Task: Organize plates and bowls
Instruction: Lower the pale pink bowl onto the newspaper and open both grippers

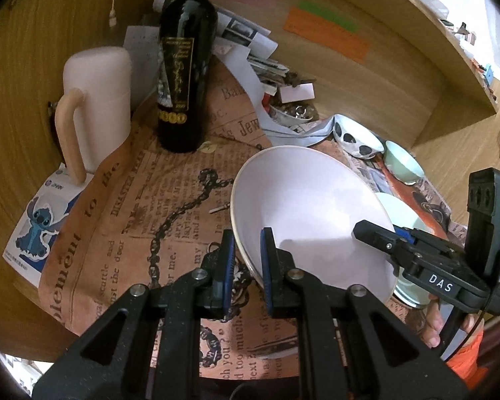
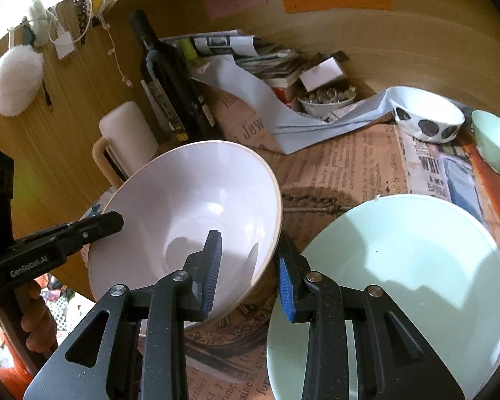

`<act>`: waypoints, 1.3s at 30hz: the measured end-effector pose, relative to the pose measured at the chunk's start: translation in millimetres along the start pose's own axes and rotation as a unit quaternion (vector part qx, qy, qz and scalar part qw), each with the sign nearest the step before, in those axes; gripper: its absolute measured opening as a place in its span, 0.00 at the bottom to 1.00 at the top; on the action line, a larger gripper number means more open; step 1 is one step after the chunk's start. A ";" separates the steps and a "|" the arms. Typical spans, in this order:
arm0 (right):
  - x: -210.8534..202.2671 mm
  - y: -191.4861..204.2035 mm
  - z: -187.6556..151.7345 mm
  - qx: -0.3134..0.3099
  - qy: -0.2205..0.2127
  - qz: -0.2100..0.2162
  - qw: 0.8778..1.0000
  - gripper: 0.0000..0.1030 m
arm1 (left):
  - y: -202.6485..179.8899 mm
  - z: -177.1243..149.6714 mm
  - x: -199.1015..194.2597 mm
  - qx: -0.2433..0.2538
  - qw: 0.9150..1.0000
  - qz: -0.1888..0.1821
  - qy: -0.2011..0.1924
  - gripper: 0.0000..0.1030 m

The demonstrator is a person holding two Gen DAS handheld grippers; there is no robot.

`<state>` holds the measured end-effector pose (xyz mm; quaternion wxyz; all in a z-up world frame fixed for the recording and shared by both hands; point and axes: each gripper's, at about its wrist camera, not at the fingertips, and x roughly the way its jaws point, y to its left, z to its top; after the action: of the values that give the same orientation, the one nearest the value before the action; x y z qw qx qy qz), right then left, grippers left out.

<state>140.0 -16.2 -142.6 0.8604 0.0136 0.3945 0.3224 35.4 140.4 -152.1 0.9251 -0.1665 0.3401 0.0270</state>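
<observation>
From your left wrist camera, your left gripper [image 1: 246, 260] had its two blue pads nearly closed on the near rim of the one white bowl [image 1: 311, 213], one pad outside the wall and one inside, the bowl tilted up off the newsprint table cover [image 1: 123, 233]. Your right gripper [image 1: 380, 233] reached in at the bowl's far side. Four bowls showed here: the white one, a pale green one [image 1: 406, 213] mostly hidden behind it, a smaller green bowl [image 1: 403, 163] and a black-spotted bowl [image 1: 356, 140]. Only this view showed the cartoon sticker card [image 1: 38, 226] at the table's left edge. One wine bottle [image 1: 183, 63] and one cream jug [image 1: 96, 100] stood behind.

From your right wrist camera, your right gripper [image 2: 250, 276] straddled the white bowl's [image 2: 190, 220] right rim, one pad inside and one outside, with a gap at the inner pad, so I cannot tell whether it gripped. Your left gripper [image 2: 110, 223] sat at the opposite rim. This view showed the pale green bowl [image 2: 416, 266] whole, resting on the cover just right of the gripper, and a small dish of trinkets [image 2: 326, 100] by the paper stack [image 2: 250, 53].
</observation>
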 end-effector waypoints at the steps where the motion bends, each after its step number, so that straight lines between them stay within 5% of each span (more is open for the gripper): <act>1: 1.0 0.0 -0.3 0.000 0.001 0.000 1.000 0.27 | 1.3 -0.7 1.1 -0.001 1.000 0.000 0.002 0.12; 25: 15.2 2.6 0.1 -0.005 0.011 -0.023 1.000 0.30 | 12.7 -7.6 17.0 -0.011 1.000 -0.008 0.018 0.15; 32: -10.3 3.4 4.6 -0.012 -0.034 -0.032 0.999 0.44 | 8.0 -5.6 -4.7 0.002 1.000 0.012 -0.021 0.37; 39: -50.1 -5.2 11.0 -0.017 -0.083 -0.053 0.995 0.45 | -4.2 6.1 -30.9 0.011 0.998 0.009 -0.066 0.48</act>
<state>126.3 -46.1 -102.9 0.9061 0.0053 0.3162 0.2809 16.2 140.4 -126.8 0.9469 -0.1513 0.2804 0.0428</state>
